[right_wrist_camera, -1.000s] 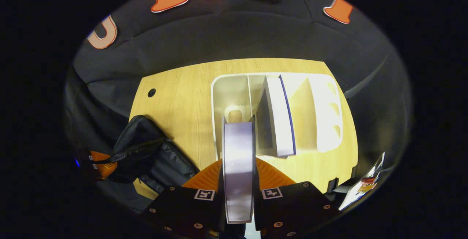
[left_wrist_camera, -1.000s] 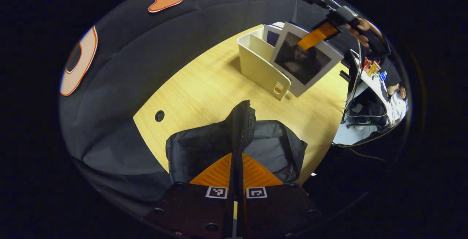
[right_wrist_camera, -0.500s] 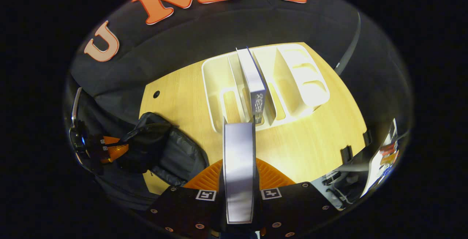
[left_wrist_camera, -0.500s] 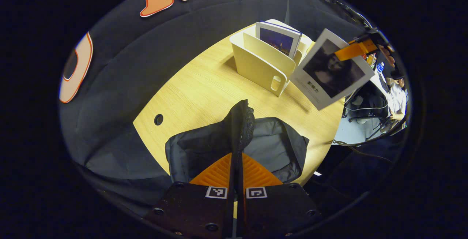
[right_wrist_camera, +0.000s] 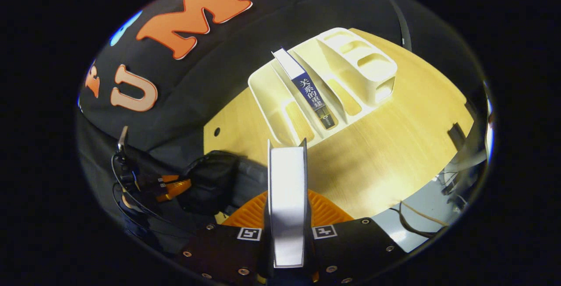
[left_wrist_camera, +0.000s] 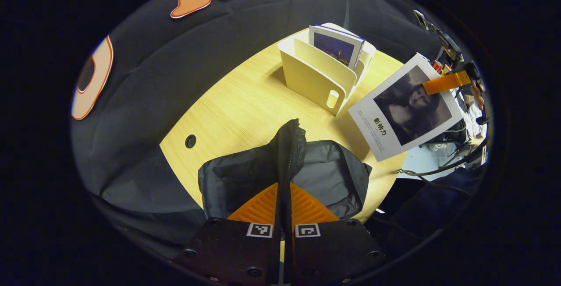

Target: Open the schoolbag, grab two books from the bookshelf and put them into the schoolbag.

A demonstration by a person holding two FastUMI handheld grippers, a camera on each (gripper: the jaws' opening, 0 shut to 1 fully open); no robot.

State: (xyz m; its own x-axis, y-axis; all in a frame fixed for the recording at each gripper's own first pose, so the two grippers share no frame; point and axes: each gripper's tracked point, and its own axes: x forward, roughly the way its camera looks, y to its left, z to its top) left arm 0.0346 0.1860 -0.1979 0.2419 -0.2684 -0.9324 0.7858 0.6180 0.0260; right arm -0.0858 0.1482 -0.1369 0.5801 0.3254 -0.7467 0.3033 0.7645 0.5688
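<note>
A: In the left gripper view, what is at the lower centre?

B: The left gripper [left_wrist_camera: 282, 209]. Its two fingers are pressed together on a raised fold of the bag [left_wrist_camera: 287, 163], so the mouth of the bag is held open. The grey lining shows just right of the fold.

A: And the book?

B: It is in the right part of the same view, hanging in the air over the right edge of the table [left_wrist_camera: 236, 102]. The right gripper [left_wrist_camera: 442, 84] clamps the book [left_wrist_camera: 405, 108] at its upper right corner. In the right gripper view the book's edge [right_wrist_camera: 285, 198] stands between the closed fingers.

A: How does the book lie against the bag?

B: It is up and to the right of the opening, well apart. Its long axis runs slanted, from lower left to upper right. I judge the lower left corner must go down and left to enter the mouth.

A: The other book?

B: It stands in the shelf [left_wrist_camera: 317, 80], in the upper centre, in a middle slot [left_wrist_camera: 336, 48].
</note>
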